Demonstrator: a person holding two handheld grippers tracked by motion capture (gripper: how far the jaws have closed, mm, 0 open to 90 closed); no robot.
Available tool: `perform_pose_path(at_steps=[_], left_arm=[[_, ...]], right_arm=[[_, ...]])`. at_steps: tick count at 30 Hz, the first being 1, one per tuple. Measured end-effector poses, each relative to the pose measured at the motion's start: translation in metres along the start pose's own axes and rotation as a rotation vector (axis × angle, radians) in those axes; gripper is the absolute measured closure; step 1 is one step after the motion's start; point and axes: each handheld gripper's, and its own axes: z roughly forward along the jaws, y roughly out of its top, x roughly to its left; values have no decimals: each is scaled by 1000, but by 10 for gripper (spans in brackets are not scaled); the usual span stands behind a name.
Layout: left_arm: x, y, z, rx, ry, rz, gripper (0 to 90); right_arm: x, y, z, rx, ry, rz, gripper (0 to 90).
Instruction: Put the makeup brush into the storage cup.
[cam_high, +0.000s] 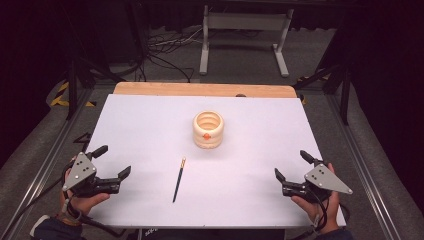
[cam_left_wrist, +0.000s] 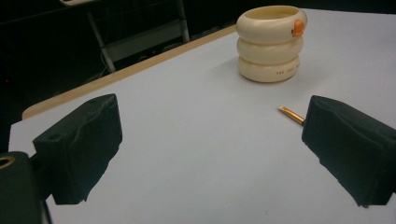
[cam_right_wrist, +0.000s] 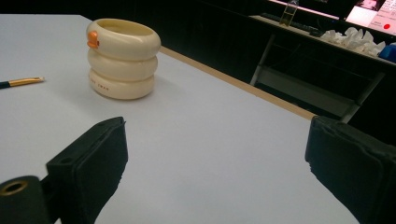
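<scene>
A cream ringed cup (cam_high: 208, 129) with a small orange knob stands upright near the middle of the white table top (cam_high: 150, 120); it also shows in the left gripper view (cam_left_wrist: 271, 43) and the right gripper view (cam_right_wrist: 122, 58). A dark pencil with a gold end (cam_high: 179, 179) lies flat in front of the cup, its gold tip visible (cam_left_wrist: 291, 115) (cam_right_wrist: 24, 82). My left gripper (cam_high: 114, 161) rests open at the front left, apart from the pencil. My right gripper (cam_high: 290, 164) is open at the front right with nothing between its jaws.
A wooden strip (cam_high: 200, 89) edges the far side of the table. Beyond it stand a grey metal frame (cam_high: 245, 35) and cables on the floor. Metal rails run along both sides of the table.
</scene>
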Motion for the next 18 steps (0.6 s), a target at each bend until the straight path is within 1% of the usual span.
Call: perform_pose_path(at_steps=[1,2,4,7,9,10,11,12,13,14,15,16,17,18], left_arm=[[0,0,0,0,0,0,60],[-2,1,2,12,-2,2,60],[-5,2,4,23,-20,-2,62],[-9,6,9,58,-41,-17,76],[-11,9,12,76,-46,-21,87],[-12,10,15,95,-54,-41,89],[-12,10,15,95,-54,-41,91],[-14,13,18,120,-58,-51,91],[-15,14,20,133,-60,-59,105],[-17,17,23,161,-57,-57,111],[-19,20,25,172,-67,-60,113],[-22,24,28,195,-78,-64,115],[-24,27,32,231,-78,-76,145],[-27,30,36,256,-96,-89,156]], right_arm=[[0,0,0,0,0,0,65],[0,0,0,5,-2,0,66],[-1,0,0,6,-5,5,66],[0,1,0,12,-13,0,68],[0,0,1,20,-10,0,69],[0,0,1,24,-12,1,69],[0,0,1,24,-12,1,69],[0,0,2,31,-15,3,69],[0,-1,3,39,-13,5,71],[1,-1,4,45,-15,1,71],[2,-1,4,53,-13,-4,73],[2,-1,4,57,-13,-8,73],[2,0,4,58,-14,-10,74],[3,0,4,60,-15,-10,75]])
